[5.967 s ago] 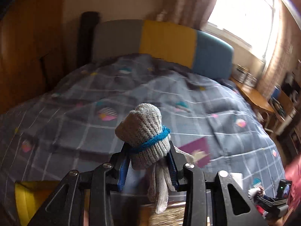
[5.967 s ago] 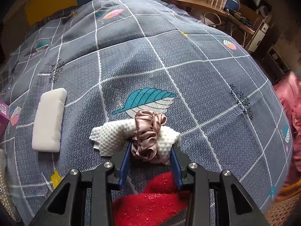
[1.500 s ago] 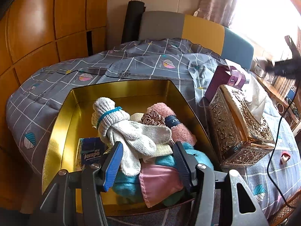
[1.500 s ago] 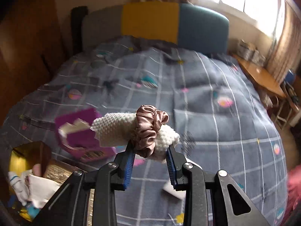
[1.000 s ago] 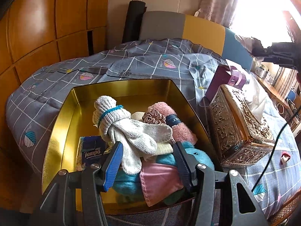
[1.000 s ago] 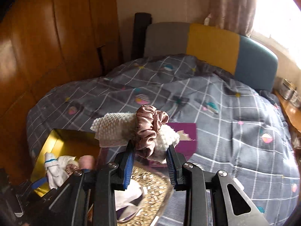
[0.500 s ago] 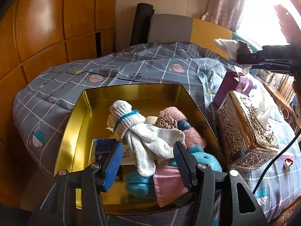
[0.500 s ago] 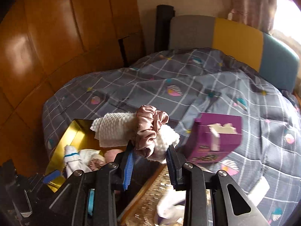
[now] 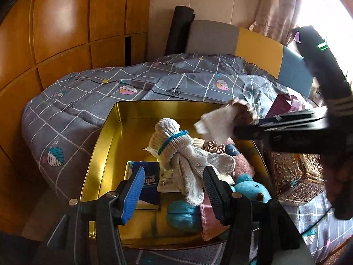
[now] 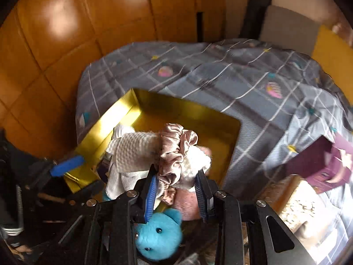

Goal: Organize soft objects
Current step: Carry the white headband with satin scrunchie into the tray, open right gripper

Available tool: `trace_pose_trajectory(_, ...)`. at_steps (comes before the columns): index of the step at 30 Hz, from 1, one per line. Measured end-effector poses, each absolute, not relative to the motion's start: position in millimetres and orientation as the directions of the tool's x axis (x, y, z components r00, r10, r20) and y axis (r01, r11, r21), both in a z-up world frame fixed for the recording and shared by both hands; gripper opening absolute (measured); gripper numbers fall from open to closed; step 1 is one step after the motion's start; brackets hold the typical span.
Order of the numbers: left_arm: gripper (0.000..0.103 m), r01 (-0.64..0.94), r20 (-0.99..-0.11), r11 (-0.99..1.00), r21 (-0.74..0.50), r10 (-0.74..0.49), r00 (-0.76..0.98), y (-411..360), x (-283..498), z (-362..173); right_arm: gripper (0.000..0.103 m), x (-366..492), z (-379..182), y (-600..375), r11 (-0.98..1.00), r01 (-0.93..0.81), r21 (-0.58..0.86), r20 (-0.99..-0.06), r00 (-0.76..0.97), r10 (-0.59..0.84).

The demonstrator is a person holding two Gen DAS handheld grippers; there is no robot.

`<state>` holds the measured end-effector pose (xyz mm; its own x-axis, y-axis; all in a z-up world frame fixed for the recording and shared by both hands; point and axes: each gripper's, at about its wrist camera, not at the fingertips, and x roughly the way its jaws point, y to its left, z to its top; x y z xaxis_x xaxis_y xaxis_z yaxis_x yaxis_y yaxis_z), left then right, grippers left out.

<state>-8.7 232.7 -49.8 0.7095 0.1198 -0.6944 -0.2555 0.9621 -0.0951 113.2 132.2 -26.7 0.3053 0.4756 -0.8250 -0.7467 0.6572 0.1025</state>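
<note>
Moved over the gold tray, my right tool grips the scrunchie-wrapped cloth; my left tool gapes, empty, below-left.

Daylight floods in from the window at your upper right, blown out to pure white in the left wrist view and casting glare on the wooden wall panels and the gold tray. Your right wrist view is smeared with motion blur across the bedspread. Both frames bend hard at the edges, with dark vignetted corners.
</note>
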Motion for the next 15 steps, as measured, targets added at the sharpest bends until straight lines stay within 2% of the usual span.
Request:
trace_pose_trajectory(8,0.056,-0.266,-0.705,0.959,-0.096,0.123,0.698,234,-9,-54,0.033,133,-71,162,0.732,-0.676,0.083,-0.863,0.319,0.392)
trace_pose_trajectory(11,0.056,-0.27,-0.707,0.958,-0.097,0.125,0.697,236,-9,-55,0.037,131,-73,160,0.729,-0.679,0.089,-0.85,0.33,0.411)
trace_pose_trajectory(13,0.056,-0.273,-0.707,0.957,-0.099,0.126,0.696,237,-9,-56,0.044,128,-69,157,0.725,-0.683,0.084,-0.839,0.345,0.422)
trace_pose_trajectory(15,0.056,-0.276,-0.708,0.956,-0.1,0.126,0.695,237,-9,-56,0.044,124,-64,152,0.728,-0.682,0.075,-0.825,0.367,0.429)
